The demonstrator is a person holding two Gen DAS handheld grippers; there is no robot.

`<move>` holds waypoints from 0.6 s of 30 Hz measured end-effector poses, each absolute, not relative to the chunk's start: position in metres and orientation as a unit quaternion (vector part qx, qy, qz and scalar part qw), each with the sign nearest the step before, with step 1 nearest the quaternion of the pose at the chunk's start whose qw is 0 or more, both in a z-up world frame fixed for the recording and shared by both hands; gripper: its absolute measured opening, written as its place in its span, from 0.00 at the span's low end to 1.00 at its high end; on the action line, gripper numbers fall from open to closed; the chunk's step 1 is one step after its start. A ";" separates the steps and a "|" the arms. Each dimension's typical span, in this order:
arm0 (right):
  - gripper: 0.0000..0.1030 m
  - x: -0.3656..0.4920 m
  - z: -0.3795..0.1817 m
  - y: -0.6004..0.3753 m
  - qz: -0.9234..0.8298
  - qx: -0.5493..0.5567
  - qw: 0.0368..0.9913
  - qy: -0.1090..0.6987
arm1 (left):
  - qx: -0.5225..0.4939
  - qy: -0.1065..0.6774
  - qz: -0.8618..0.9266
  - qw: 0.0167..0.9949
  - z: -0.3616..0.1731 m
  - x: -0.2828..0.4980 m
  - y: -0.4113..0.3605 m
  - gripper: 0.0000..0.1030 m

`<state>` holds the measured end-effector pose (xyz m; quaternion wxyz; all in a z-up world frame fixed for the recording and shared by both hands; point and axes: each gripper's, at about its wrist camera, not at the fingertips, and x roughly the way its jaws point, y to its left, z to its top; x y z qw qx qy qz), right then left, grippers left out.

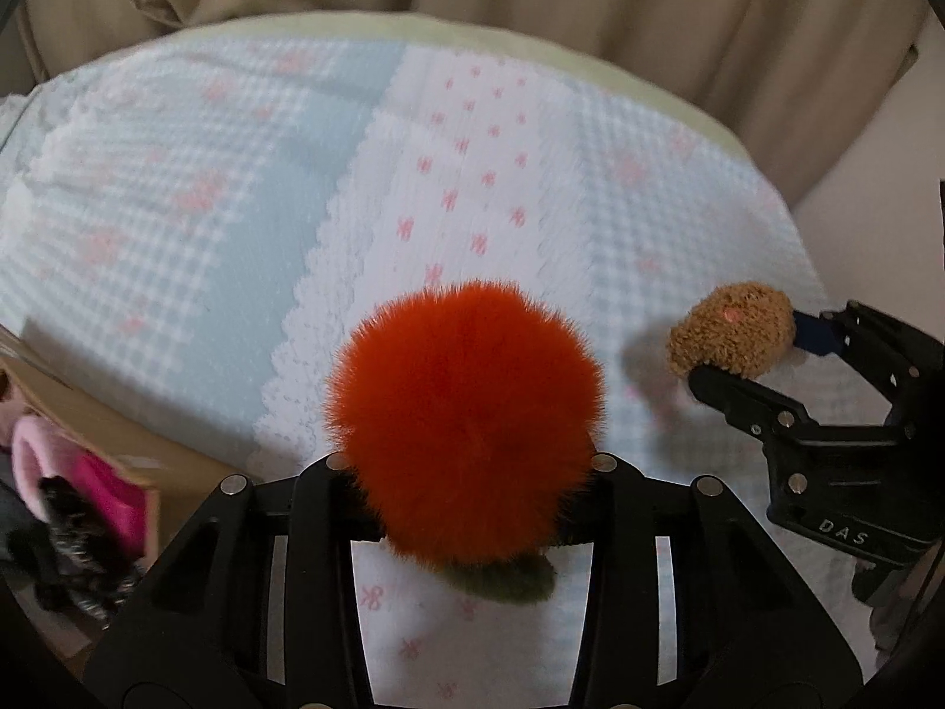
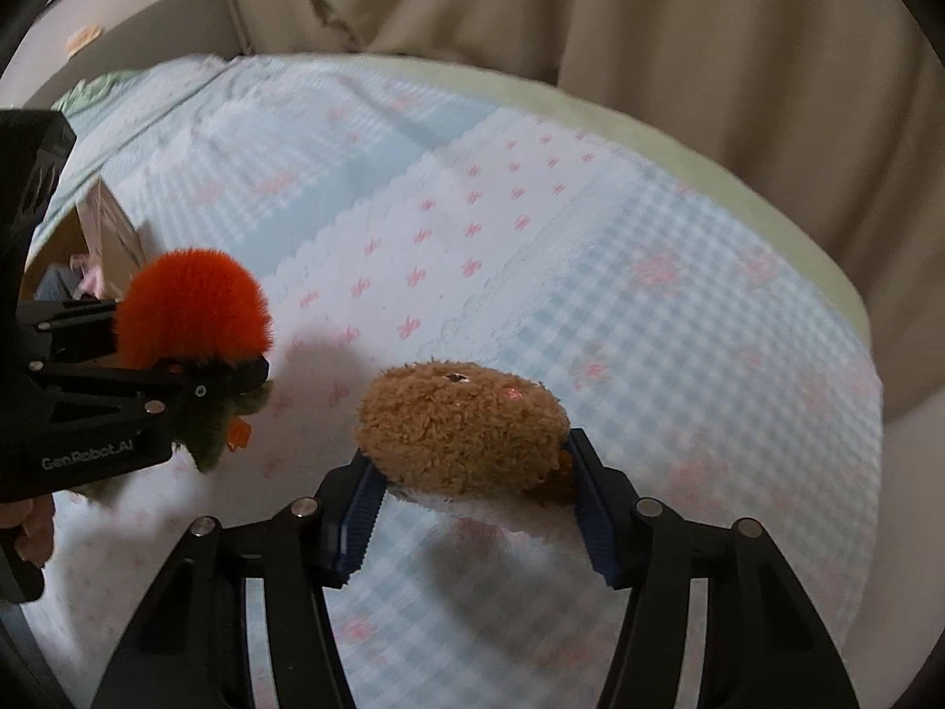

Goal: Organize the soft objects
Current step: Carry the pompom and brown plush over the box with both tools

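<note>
My left gripper (image 1: 466,472) is shut on a fluffy orange plush ball (image 1: 466,419) with a green leaf part (image 1: 508,582) hanging under it, held above the bed. It also shows at the left of the right wrist view (image 2: 195,310). My right gripper (image 2: 472,472) is shut on a brown curly plush toy (image 2: 463,428) with a small pink mark, held above the bed; it shows at the right of the left wrist view (image 1: 732,337).
A bed with a blue gingham and white flowered quilt (image 1: 472,177) lies under both grippers. A cardboard box (image 1: 124,443) holding pink and dark soft items (image 1: 71,484) stands at the left edge. Beige curtains (image 2: 649,29) hang behind the bed.
</note>
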<state>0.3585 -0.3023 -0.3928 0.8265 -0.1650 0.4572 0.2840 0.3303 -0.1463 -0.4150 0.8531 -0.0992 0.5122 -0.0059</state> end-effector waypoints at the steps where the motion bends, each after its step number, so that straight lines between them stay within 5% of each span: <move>1: 0.53 0.355 -0.384 -0.304 0.281 -0.160 0.830 0.455 | -0.100 0.506 -0.008 0.857 -0.404 0.328 -0.147 0.34; 18: 0.53 0.270 -0.203 -0.299 0.225 -0.088 0.886 0.395 | -0.091 0.425 -0.036 0.900 -0.231 0.256 -0.129 0.34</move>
